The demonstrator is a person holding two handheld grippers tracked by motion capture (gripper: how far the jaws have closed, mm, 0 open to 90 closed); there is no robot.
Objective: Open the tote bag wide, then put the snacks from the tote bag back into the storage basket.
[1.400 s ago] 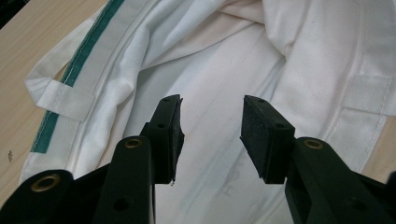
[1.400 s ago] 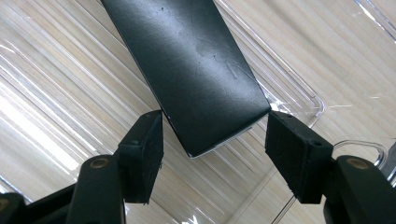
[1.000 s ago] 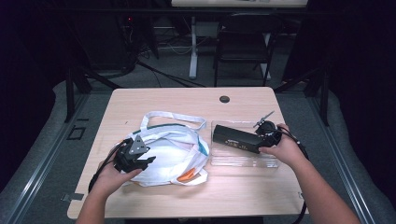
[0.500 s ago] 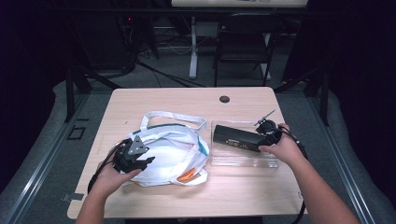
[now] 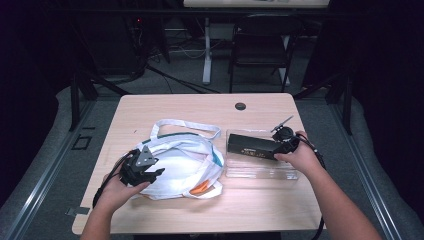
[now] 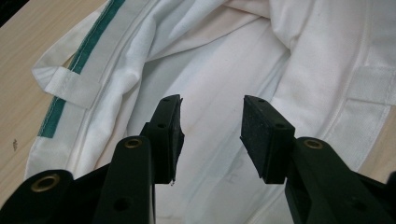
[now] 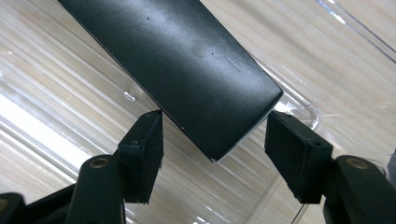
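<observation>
Black box lies in clear plastic tray, right of white cloth bag. R gripper jaws apart, straddling box's near end, pads not touching yet, prob lining up grab. L gripper open above bag fabric, nothing pinched, likely ready to hold bag mouth.

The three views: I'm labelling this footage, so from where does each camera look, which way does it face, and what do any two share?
High view: above the person's side, facing forward and down on the table; both forearms, left gripper, right gripper.
Left gripper view: rides the left gripper, looks along its open jaws at the white bag.
Right gripper view: rides the right gripper, jaws either side of the black box over the clear tray.
Shared: bag, box and tray also appear in the high view.
</observation>
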